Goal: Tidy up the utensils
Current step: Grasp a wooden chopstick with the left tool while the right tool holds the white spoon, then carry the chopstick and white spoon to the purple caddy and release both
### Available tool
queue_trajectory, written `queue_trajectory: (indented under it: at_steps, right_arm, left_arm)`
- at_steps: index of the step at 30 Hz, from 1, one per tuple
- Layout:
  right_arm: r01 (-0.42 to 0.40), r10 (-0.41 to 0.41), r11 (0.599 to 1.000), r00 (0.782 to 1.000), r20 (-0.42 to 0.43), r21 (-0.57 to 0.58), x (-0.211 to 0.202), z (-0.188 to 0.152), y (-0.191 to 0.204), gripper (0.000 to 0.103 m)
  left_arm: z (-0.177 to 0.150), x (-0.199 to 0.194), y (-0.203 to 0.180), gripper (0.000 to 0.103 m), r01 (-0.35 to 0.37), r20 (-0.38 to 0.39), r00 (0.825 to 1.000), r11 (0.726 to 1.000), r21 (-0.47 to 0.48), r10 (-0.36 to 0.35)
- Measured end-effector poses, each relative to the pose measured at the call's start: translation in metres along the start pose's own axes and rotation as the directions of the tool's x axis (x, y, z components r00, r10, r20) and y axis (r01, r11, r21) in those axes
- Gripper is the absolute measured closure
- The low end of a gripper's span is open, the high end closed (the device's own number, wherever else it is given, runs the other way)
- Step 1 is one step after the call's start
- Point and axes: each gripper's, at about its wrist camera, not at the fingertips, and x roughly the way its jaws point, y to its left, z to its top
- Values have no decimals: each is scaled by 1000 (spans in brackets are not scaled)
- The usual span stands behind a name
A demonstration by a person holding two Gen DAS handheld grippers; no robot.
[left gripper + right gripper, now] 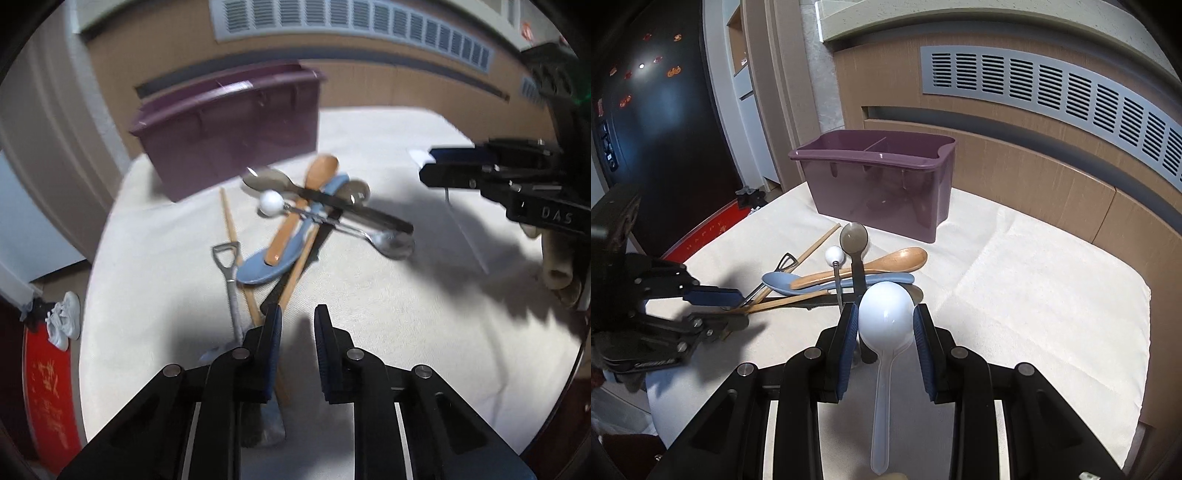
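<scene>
My right gripper (885, 308) is shut on the bowl of a white plastic spoon (884, 332), whose handle runs back toward the camera. Beyond it, several utensils lie in a crossed pile on the cloth: a wooden spoon (886, 260), a blue spoon (783, 282), a metal spoon (854, 236), a white ball-ended tool (834, 254) and chopsticks (790, 301). My left gripper (298, 317) hangs at the pile's near end with a narrow gap and nothing pressed between its pads. A chopstick (295, 273) passes under its left finger (273, 332). The purple caddy (879, 192) stands behind the pile.
A white cloth (1052, 295) covers the round table. A wooden panel with a grey vent grille (1071, 92) rises right behind the caddy. A small shovel-shaped spoon (229, 273) lies at the pile's left. Off the table's left edge are white shoes (64, 319) and a red mat (48, 387).
</scene>
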Motion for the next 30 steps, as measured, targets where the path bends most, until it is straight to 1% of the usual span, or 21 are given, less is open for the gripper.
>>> queue_trajectory:
  at_steps: [2, 4, 7, 9, 10, 11, 12, 14, 15, 16, 17, 18, 19, 22, 24, 25, 27, 30]
  right_arm:
    - [-4, 4, 1000, 1000, -4, 1, 3, 1, -1, 74]
    - [-8, 8, 1000, 1000, -8, 3, 6, 2, -1, 74]
    - [-20, 20, 1000, 1000, -10, 10, 8, 2, 0, 74]
    - [-25, 25, 1000, 1000, -11, 10, 9, 2, 2, 74]
    - [-27, 27, 1000, 1000, -12, 9, 9, 2, 4, 74]
    - [-28, 28, 1000, 1000, -13, 9, 10, 2, 5, 74]
    - [-27, 27, 1000, 1000, -13, 9, 10, 2, 5, 74]
    - [-22, 22, 1000, 1000, -14, 10, 10, 3, 6, 74]
    - [-18, 18, 1000, 1000, -14, 12, 9, 3, 7, 74]
    - [-14, 14, 1000, 1000, -12, 14, 8, 3, 8, 74]
    - [-13, 13, 1000, 1000, -8, 16, 7, 3, 9, 74]
    - [-14, 14, 1000, 1000, -2, 21, 5, 3, 9, 74]
    - [-19, 18, 1000, 1000, 8, 25, 1, 2, 10, 74]
    - [-28, 27, 999, 999, 31, 29, -10, -1, 11, 74]
    - [-31, 30, 999, 999, 34, 30, -12, -1, 12, 74]
    - [-32, 31, 999, 999, 35, 32, -12, 0, 12, 74]
    - [-30, 29, 999, 999, 41, 36, -13, 2, 14, 74]
    - [-36, 33, 998, 997, 66, 50, -18, 6, 16, 74]
  left_arm:
    - [4, 8, -3, 84, -8, -48, 999, 999, 37, 10]
    - [9, 13, -2, 84, -47, -68, 996, 997, 54, 51]
    - [15, 19, 6, 84, -46, -102, 994, 998, 38, 50]
    - [16, 25, 7, 85, -18, -134, 991, 999, 31, 22]
    - [17, 28, 6, 85, -13, -147, 989, 999, 36, 18]
    - [18, 29, 3, 85, -23, -147, 989, 998, 56, 31]
    - [20, 30, 1, 85, -16, -156, 987, 998, 67, 26]
    - [26, 33, 1, 84, 7, -164, 986, 999, 42, 0]
    - [28, 33, 2, 87, 5, -156, 988, 1000, 24, -1]
    - [29, 32, 3, 93, -2, -144, 990, 1000, 9, 4]
    - [29, 25, 5, 94, -13, -107, 994, 1000, -18, 11]
    - [28, 16, 7, 97, -14, -60, 998, 999, -49, 11]
    - [26, 6, 10, 97, -9, -6, 1000, 996, -94, 8]
    - [17, -20, 20, 97, 38, 111, 994, 974, -223, -13]
    - [11, -38, 24, 97, 69, 205, 979, 954, -292, -8]
    - [8, -47, 27, 97, 91, 252, 968, 942, -322, -8]
    - [6, -58, 31, 97, 113, 306, 952, 925, -364, 4]
    - [11, -71, 36, 97, 124, 360, 933, 913, -388, 27]
